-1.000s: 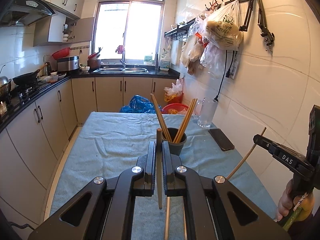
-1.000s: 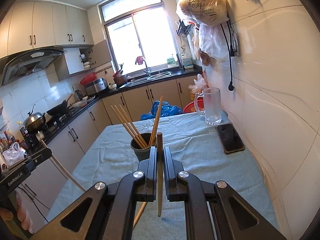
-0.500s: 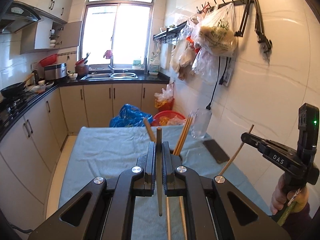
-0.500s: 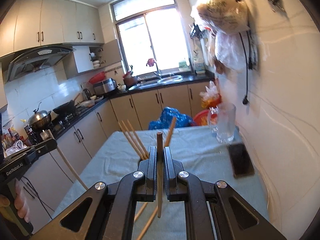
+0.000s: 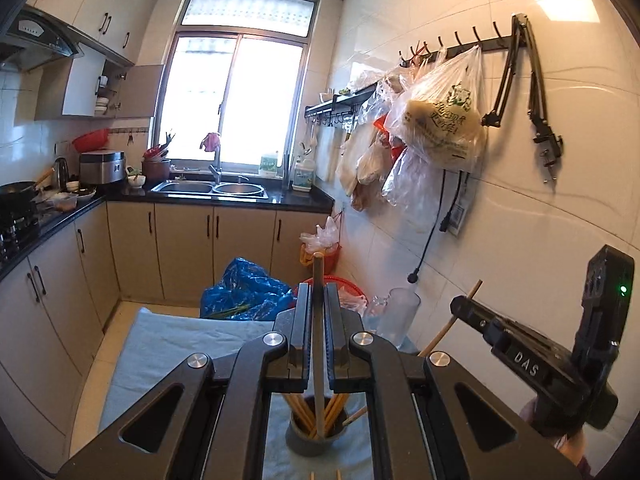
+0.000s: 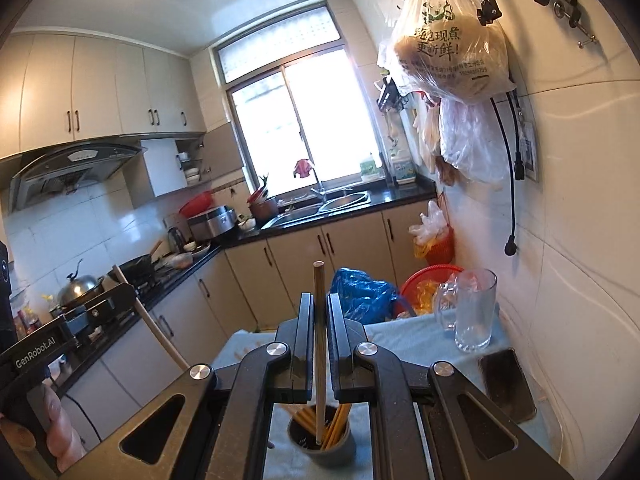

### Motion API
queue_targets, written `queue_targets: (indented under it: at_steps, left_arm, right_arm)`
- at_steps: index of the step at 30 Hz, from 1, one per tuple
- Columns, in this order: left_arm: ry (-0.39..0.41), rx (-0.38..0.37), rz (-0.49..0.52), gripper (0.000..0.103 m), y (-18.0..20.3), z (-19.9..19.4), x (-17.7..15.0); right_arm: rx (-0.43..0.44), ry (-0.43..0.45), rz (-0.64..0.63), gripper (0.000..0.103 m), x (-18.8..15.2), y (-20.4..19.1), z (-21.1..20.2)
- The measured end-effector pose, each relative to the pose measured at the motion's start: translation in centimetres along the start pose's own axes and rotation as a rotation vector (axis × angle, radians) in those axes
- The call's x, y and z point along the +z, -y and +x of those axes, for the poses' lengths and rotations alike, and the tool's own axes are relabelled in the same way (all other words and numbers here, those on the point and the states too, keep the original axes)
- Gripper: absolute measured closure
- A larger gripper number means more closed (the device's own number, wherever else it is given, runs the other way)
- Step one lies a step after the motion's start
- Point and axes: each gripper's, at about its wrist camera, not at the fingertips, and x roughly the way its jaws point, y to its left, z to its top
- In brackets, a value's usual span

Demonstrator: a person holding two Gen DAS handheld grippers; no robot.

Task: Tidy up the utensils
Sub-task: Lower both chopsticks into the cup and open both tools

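Observation:
My left gripper is shut on a wooden chopstick, held upright. Its lower end dips into a dark grey cup that holds several chopsticks on the blue cloth. My right gripper is shut on another chopstick, also upright, its lower end inside the same cup. The right gripper also shows in the left wrist view, and the left gripper shows in the right wrist view; each carries its stick. Two loose chopstick ends lie on the cloth in front of the cup.
The table carries a light blue cloth. A glass mug and a black phone sit by the tiled wall on the right. Plastic bags hang from wall hooks above. Cabinets, sink and stove lie beyond.
Both grippers have risen and moved over the cup, which now lies below the jaws. Both chopsticks have gone from above the cloth to having their lower ends inside the cup.

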Motion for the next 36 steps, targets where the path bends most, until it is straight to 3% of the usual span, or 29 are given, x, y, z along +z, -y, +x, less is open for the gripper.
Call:
queue_targets:
  at_steps: [6,11,16,23,27,36]
  left_arm:
    - [-0.044,0.035,0.027,0.098,0.6,5.1,-1.7]
    - [-0.135,0.041,0.008,0.098,-0.2,8.0,-4.0]
    - [-0.165,0.059,-0.023,0.098,-1.2,8.0,-5.4]
    - [-0.154,0.067,-0.05,0.095,-2.0,6.1,-5.9]
    - [-0.143,0.071,-0.06,0.075,-2.1,4.5,-6.3]
    - [-0.088,0.107,-0.022,0.063,-1.9,-0.1,-7.0]
  right_arm:
    - [-0.033,-0.034,0.013,0.096,-1.6,0.9,3.3]
    - [-0.041,-0.13,0.054,0.096,-3.8,2.7,6.3]
    - [-0.038,-0.198,0.094,0.096,-5.3,4.3,8.2]
    - [-0.056,-0.213,0.086,0.094,-5.9,4.5,8.6]
    - [-0.05,-0.197,0.088,0.066,-5.7,4.4,7.9]
    - [-0.056,-0.164,0.067,0.059,-4.8,3.7,5.0]
